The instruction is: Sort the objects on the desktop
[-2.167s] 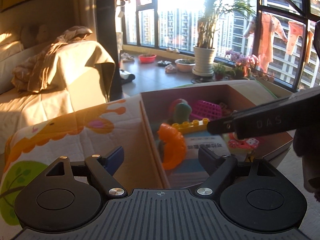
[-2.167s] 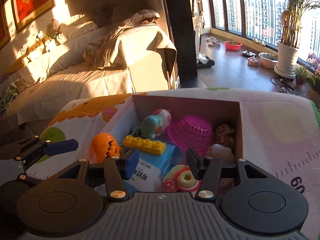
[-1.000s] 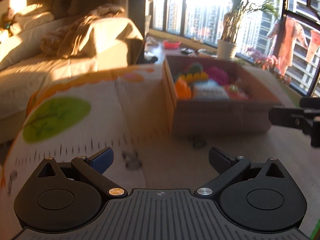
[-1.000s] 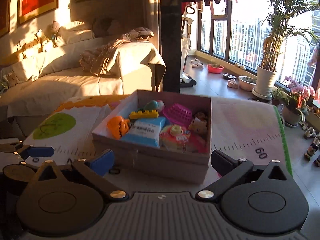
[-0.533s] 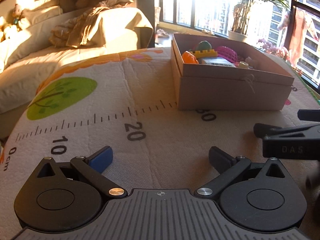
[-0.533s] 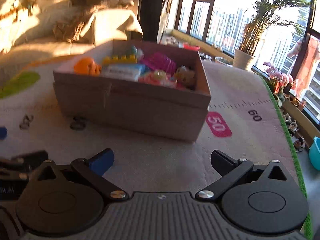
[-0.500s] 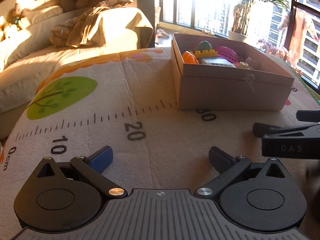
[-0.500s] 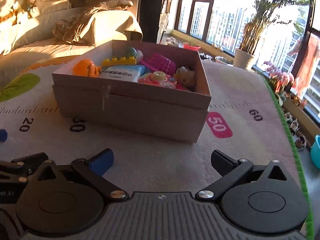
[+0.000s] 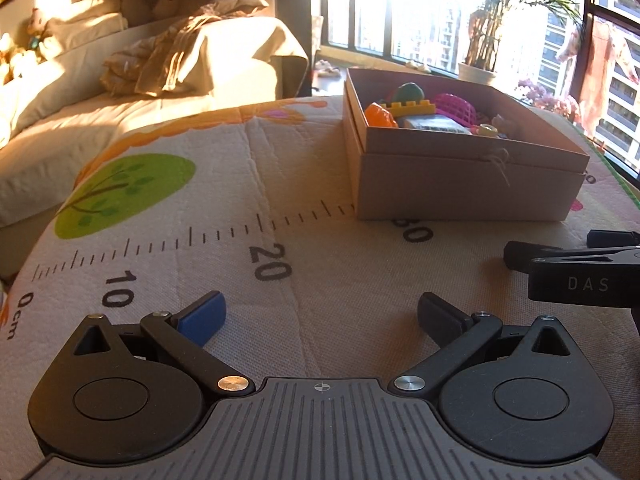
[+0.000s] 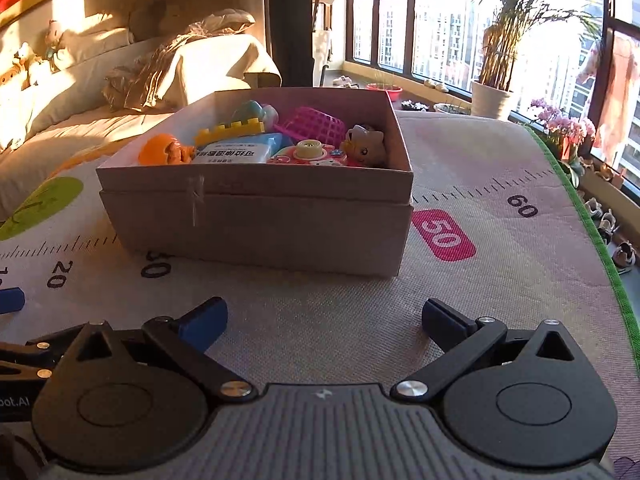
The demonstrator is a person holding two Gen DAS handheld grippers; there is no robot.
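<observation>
A cardboard box [image 10: 256, 220] stands on the printed mat ahead of both grippers; in the left wrist view the box [image 9: 460, 184] is at upper right. Inside lie an orange toy [image 10: 164, 152], a yellow brick [image 10: 228, 130], a blue tissue pack [image 10: 236, 152], a pink basket [image 10: 316, 126], a pink toy camera [image 10: 308, 152] and a small figure [image 10: 366, 144]. My left gripper [image 9: 320, 316] is open and empty, low over the mat near the 20 mark. My right gripper [image 10: 324, 318] is open and empty in front of the box.
The mat [image 9: 200, 216] carries a ruler print and a green tree. A sofa with crumpled blankets [image 9: 180, 56] lies behind on the left. Windows, a potted plant [image 10: 492, 96] and flowers [image 10: 560, 128] are on the right. The mat's green edge [image 10: 592, 232] drops to the floor with shoes.
Both grippers have pulled back from above the box and come down near the mat in front of it. Over the last half second they have hardly moved.
</observation>
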